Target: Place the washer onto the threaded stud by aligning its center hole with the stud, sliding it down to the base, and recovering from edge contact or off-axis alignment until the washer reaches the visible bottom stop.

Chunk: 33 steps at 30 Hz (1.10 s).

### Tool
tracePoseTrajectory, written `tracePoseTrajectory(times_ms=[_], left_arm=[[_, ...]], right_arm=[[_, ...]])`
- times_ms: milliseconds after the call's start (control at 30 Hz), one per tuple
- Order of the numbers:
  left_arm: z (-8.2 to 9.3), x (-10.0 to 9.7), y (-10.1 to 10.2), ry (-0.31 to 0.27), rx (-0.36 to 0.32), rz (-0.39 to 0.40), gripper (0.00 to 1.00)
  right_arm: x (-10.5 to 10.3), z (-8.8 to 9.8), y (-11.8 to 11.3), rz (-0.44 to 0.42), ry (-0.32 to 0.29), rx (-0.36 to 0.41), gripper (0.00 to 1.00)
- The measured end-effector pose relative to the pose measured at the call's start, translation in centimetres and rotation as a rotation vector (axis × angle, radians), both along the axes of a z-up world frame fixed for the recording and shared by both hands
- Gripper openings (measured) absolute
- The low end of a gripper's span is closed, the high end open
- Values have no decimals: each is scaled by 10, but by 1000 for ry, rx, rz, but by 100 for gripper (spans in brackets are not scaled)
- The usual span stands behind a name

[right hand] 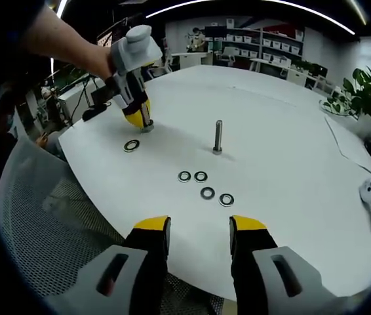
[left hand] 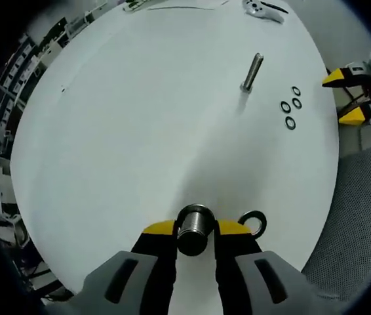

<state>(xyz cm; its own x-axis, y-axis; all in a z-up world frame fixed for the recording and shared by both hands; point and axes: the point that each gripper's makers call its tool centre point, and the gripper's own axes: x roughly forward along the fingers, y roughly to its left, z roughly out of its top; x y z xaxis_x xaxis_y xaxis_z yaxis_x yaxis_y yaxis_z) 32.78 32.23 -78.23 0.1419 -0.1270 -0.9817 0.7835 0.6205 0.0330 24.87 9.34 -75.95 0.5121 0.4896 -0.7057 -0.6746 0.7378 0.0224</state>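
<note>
— Left gripper view first: what is the left gripper (left hand: 194, 231) doing at bottom centre?

— Its jaws are pinching a short threaded stud (left hand: 195, 230), with a large washer (left hand: 253, 223) lying just right of it on the white table (left hand: 120, 131). A taller bolt (left hand: 252, 72) and four small washers (left hand: 291, 105) are sitting at upper right.

— And the right gripper view?

— The right gripper (right hand: 198, 228) is hanging spread and empty at the bottom; the large washer is lying at upper left, beside the clamped stud. I'd say it should be gripping that washer by its rim, keeping it level, and centring the hole before lowering.
</note>
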Motion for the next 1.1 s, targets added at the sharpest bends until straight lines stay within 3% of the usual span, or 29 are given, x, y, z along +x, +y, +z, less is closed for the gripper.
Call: tracePoseTrajectory(times_ms=[233,300,367,467,567,1100], left_arm=[[-2,0,2,3,-31,39,21],[-6,-9,5,45,-20,72,22],[-7,-5,10,10,4,31,19],[-6,-5,7,9,-41,83,21],[-5,-1,11,-22,-38,89,25],[5,-20,18,-24,-60,181,26]], right_arm=[[0,0,0,1,-1,2,38],[0,0,0,2,-1,1,38],[0,0,0,1,-1,2,38],[-1,-1,1,7,1,-2,38],[-1,-1,1,9,1,-1,38],[-2,-1,4,24,2,0,38]])
